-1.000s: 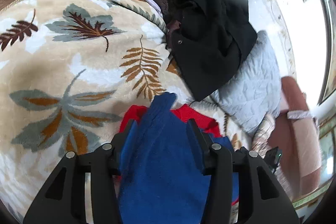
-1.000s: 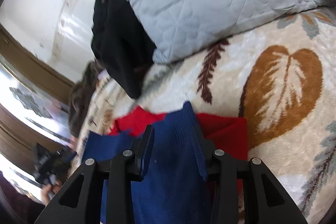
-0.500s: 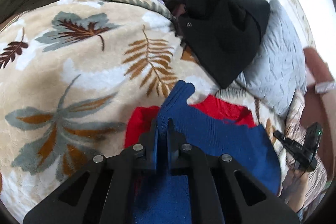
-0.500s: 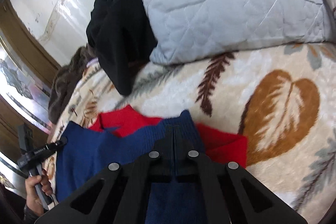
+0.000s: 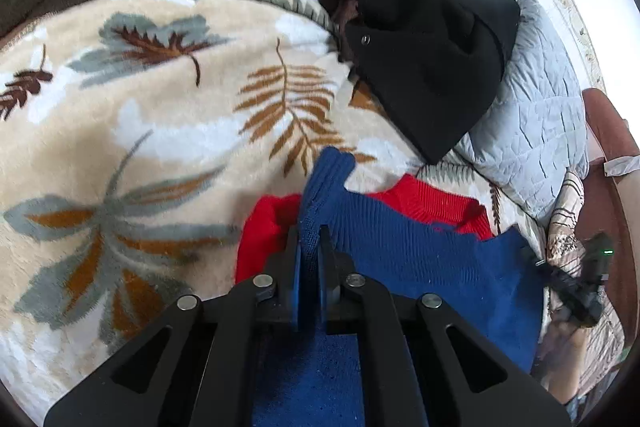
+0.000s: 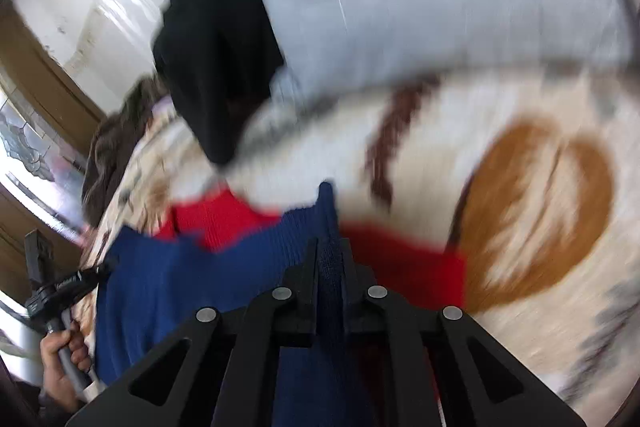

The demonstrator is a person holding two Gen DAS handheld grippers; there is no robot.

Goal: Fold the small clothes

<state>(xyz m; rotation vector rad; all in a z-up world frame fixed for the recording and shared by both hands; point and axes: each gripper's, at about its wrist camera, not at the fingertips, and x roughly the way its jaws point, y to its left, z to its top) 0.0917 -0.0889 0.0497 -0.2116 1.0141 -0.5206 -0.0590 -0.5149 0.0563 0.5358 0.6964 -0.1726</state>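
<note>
The blue knit garment point(image 5: 420, 259) lies spread over a red garment point(image 5: 424, 201) on the leaf-patterned blanket point(image 5: 168, 131) of the bed, near a black garment point(image 5: 432, 59) and a grey quilted pillow point(image 5: 536, 123). The left gripper point(image 5: 309, 243) has just closed and pinches one blue shoulder strap — its tip pokes out beyond the fingers. The right gripper point(image 6: 329, 255) has likewise just closed, clamped tight on the other strap — that view is blurred.

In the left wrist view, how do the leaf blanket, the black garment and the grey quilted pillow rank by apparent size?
1. leaf blanket, largest by far.
2. black garment.
3. grey quilted pillow.
The last two look close, and the garment covers part of the pillow, so their order is unsure.
</note>
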